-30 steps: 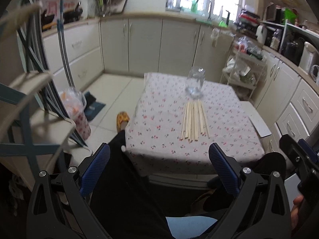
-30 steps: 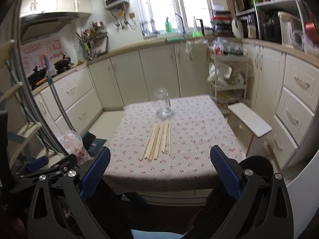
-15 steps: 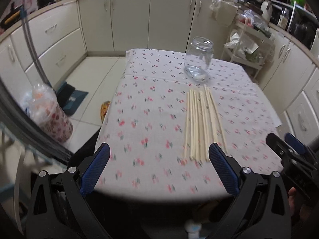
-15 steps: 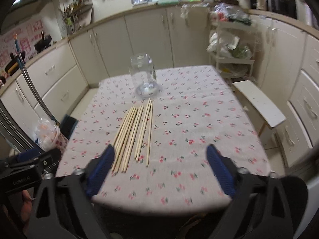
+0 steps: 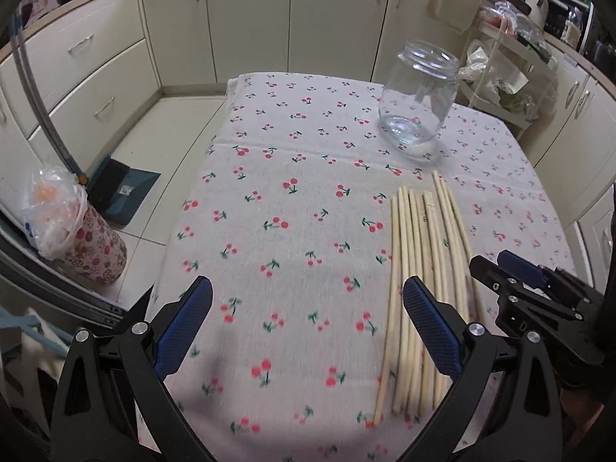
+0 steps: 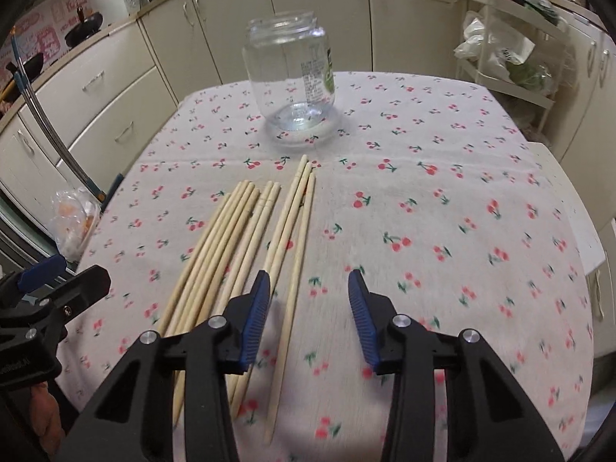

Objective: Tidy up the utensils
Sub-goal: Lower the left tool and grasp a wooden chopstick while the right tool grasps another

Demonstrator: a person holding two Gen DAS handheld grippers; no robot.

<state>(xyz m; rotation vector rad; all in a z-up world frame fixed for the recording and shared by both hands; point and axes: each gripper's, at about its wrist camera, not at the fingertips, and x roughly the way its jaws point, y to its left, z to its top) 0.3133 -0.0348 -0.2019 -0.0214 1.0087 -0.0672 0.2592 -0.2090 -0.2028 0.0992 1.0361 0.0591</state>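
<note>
Jaws of the right gripper (image 6: 308, 300) have just been closing and now stand partly apart, with the rightmost chopstick (image 6: 294, 265) running up between them; the pads do not press on it, so nothing is grasped. That stick lies slightly apart from the rest of the chopsticks (image 6: 227, 254), which fan out to the left of the gripper's left pad, their long axes pointing away from the gripper toward the glass jar (image 6: 292, 77). The right gripper is judged the nearer one for the first pick, since it already straddles a stick along its length.

The left gripper (image 5: 306, 315) hovers with jaws wide and nothing between them, over bare cherry-print tablecloth (image 5: 292, 200); the bundle lies to its right, partly behind its right pad.

The jar stands upright just beyond the far tips of the sticks, lidless and apparently empty. No chopstick is in it yet.
</note>
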